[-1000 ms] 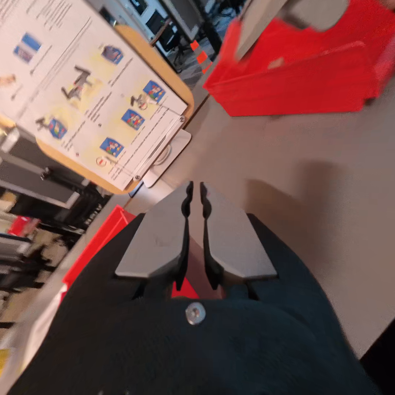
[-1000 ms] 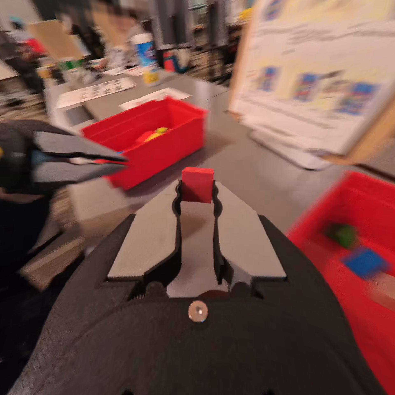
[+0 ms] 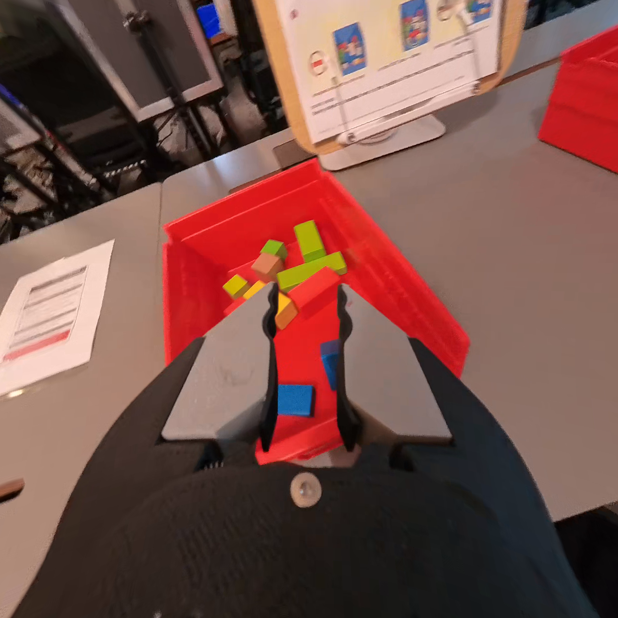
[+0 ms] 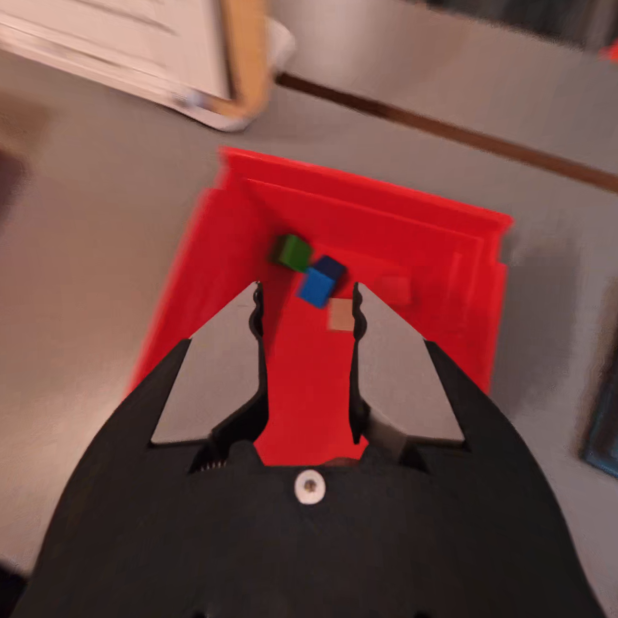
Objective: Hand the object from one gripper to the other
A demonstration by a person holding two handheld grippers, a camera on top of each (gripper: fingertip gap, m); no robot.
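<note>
On the grey table (image 3: 501, 267), a printed sheet (image 3: 50, 314) lies left of a red bin (image 3: 401, 284) of coloured blocks; its writing is too blurred to read, as is the propped instruction board (image 3: 384, 60). Left gripper (image 3: 306, 291) hovers above that bin, fingers apart, gripping nothing. Right gripper (image 4: 306, 287), likewise spread and bare, hovers over another red bin (image 4: 368, 207). A red block (image 3: 314, 287) lies among the left bin's pile.

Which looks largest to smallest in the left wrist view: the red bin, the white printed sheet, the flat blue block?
1. Red bin
2. White printed sheet
3. Flat blue block

This ranks apparent size only; the block lies nearer the camera.
</note>
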